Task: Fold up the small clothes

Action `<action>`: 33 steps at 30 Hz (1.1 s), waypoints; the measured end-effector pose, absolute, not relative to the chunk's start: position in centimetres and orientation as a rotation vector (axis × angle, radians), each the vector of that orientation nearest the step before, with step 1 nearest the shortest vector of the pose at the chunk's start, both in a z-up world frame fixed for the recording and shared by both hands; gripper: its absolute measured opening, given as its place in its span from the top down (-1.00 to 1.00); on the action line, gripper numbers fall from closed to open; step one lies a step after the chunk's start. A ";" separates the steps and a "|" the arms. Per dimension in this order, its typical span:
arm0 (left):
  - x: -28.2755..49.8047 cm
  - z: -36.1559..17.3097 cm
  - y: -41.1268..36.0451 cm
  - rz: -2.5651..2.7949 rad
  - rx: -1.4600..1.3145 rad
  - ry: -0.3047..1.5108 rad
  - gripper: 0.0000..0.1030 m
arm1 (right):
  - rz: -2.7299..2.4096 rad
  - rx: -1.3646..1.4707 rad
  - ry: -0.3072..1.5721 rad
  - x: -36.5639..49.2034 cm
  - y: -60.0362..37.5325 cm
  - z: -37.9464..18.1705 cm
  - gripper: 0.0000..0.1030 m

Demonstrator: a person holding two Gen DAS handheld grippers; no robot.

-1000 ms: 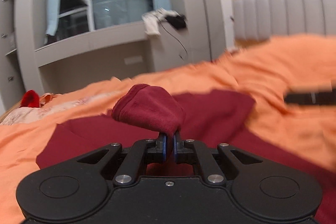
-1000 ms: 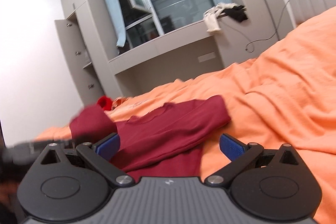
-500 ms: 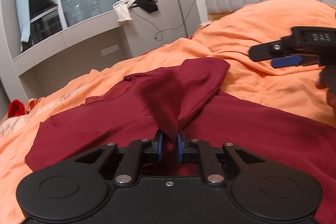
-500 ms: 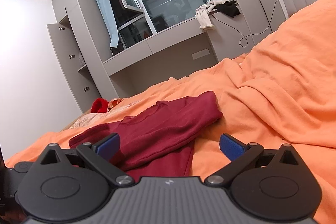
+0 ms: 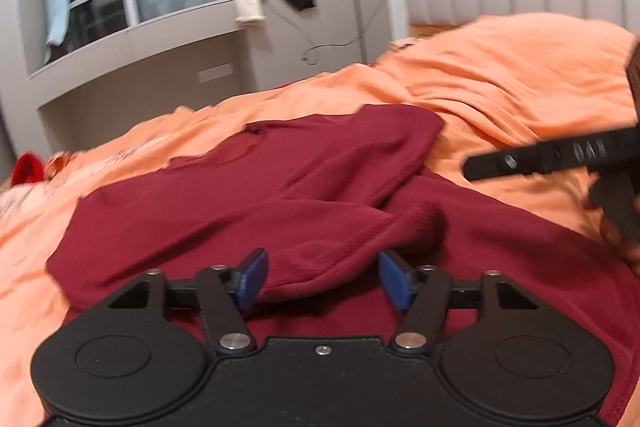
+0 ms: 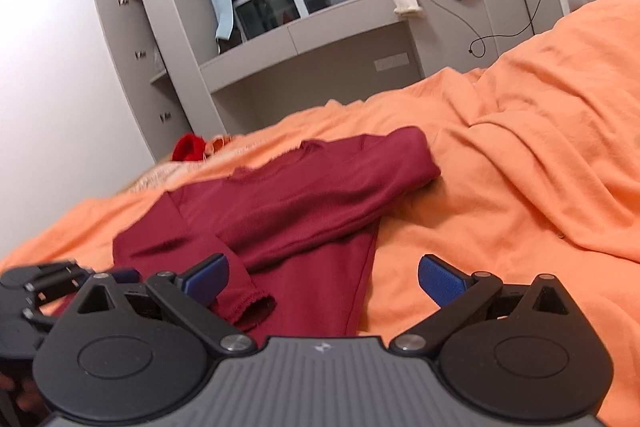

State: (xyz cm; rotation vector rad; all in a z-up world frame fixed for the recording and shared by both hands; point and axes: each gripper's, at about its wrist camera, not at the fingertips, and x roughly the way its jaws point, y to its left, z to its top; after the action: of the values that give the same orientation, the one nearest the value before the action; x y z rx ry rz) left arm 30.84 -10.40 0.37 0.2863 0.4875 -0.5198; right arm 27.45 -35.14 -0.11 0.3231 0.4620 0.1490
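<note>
Blue pads on the left gripper [image 5: 322,277] stand well apart; jaws have just been opening, and the sleeve [image 5: 320,227] of the maroon top [image 5: 200,203] lies loose btwn them, cuff end bunched just ahead of the right pad, nothing pinched. Right gripper [image 6: 322,277] is open wide too, holding nothing; its left pad sits over the sleeve cuff [image 6: 250,307], the right one over bare orange bedspread [image 6: 520,167].

Risks, as I judge them:
- Left pads are still around the cloth. Pulling back w/o lifting clear could snag the knit and drag the sleeve off the body, undoing the fold.
- Sleeve lies diagonal and lumpy, not flat. Folding on top of that would trap a ridge and give a crooked packet.
- Bedspread is soft and rumpled, esp. on the right. A low pinch could catch orange fabric along w/ the shirt edge and tow both.
- The two grippers are close, the left one showing at the right view's left edge. Reaching across could knock them together.

Top itself: maroon long-sleeve, thin soft knit, limp. It lies spread on the bedspread near the grippers, neckline [image 5: 240,151] pointing away toward the window wall. Far shoulder is folded in w/ a rounded edge, one sleeve crosses the chest toward the near hem. Hem side runs under the left gripper, so can't see its edge there.
</note>
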 end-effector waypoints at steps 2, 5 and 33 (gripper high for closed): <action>31.3 0.9 -9.1 -0.472 0.253 0.486 -0.45 | 0.148 0.308 0.469 27.5 -34.9 -0.2 -1.00; 32.8 1.8 -6.8 -0.367 0.193 0.486 -0.52 | 0.134 0.272 0.476 28.4 -34.2 0.3 -1.00; 42.9 0.3 6.4 0.254 -0.146 0.782 -0.91 | 0.234 -0.113 0.569 28.6 -28.5 -0.3 -1.00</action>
State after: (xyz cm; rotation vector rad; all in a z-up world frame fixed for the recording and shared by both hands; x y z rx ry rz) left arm 42.91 6.43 0.34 -0.1459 0.7817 0.2536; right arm 28.59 -28.49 -0.31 -0.1133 0.5694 0.2344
